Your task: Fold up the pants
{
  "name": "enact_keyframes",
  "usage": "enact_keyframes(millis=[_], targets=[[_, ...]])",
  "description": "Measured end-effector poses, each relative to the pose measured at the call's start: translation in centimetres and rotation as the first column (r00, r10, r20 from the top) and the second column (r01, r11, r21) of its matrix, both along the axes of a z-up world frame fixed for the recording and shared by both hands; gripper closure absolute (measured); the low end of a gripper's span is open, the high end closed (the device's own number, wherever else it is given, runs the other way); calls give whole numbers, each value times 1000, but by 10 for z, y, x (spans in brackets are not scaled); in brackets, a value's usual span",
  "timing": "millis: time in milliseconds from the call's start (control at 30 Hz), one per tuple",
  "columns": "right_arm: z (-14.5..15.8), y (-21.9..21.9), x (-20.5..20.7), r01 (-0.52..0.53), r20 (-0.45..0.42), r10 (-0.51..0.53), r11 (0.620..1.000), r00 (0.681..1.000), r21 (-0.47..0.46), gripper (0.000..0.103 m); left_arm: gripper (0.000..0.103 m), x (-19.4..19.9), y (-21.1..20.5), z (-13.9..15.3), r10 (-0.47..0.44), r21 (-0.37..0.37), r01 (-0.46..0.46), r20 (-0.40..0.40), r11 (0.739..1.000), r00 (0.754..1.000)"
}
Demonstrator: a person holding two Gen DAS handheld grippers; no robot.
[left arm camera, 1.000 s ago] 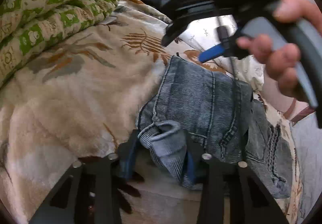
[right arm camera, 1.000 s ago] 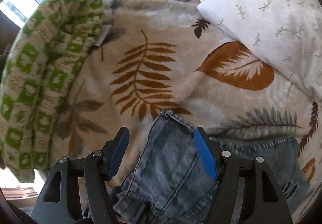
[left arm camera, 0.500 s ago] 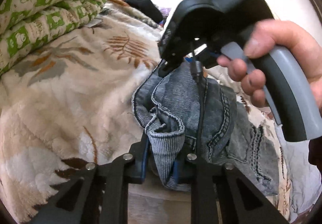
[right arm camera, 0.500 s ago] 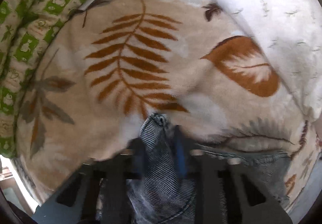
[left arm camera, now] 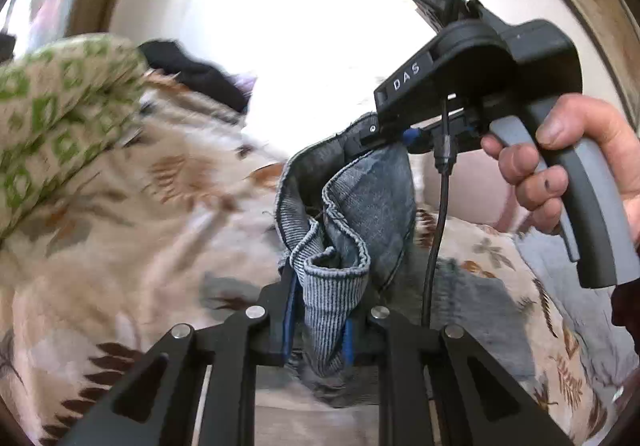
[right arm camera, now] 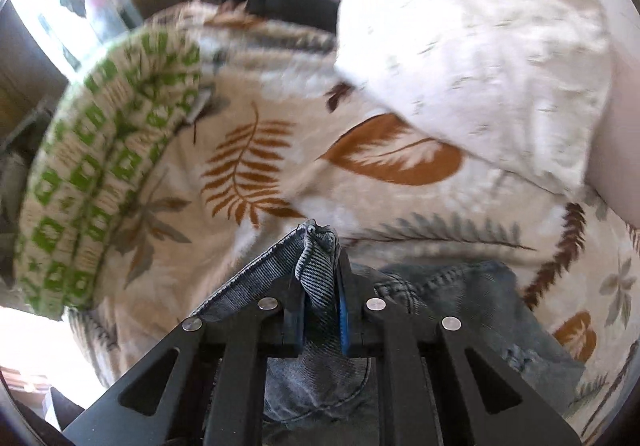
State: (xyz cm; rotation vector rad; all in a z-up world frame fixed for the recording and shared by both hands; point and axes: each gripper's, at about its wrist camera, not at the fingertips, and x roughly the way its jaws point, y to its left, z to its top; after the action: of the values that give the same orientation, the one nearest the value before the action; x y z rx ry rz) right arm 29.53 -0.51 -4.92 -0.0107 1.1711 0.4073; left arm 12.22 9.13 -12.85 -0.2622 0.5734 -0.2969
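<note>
Right tongs (left arm camera: pixel 394 139), lettered "DAS", clamp jeans (left arm camera: pixel 368 205).

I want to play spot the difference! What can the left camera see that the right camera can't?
Only the left wrist view shows the person's hand holding the right gripper by its handle, with a black cable hanging down. Only the right wrist view shows the big white pillow. Both show the jeans pinched in gripper fingers, the leaf blanket and the green checked quilt.

Faded blue denim pants (left arm camera: pixel 372 205), bunched, hem edge lifted, the rest lying crumpled on bedding.
</note>
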Motion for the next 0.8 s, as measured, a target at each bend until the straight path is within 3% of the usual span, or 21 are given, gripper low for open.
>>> enact_keyframes(millis=[200,333,567,800], targets=[[16,-72,-22,93,64,-97,994,993,63,92,83,-12,-70,24,-154,22,153,69,988,986],[14,-135,-33,175,65,-182,979,981,104,92,84,-17,-132,22,-276,65,272,61,960,959],[-22,-239,-57,319,19,-328,928,944,192,92,84,-20,-225,-8,-410,146,407,-7,902,912],[-72,-322,-81,430,-38,-437,862,899,267,93,84,-19,-265,-36,-485,197,486,-52,852,873]])
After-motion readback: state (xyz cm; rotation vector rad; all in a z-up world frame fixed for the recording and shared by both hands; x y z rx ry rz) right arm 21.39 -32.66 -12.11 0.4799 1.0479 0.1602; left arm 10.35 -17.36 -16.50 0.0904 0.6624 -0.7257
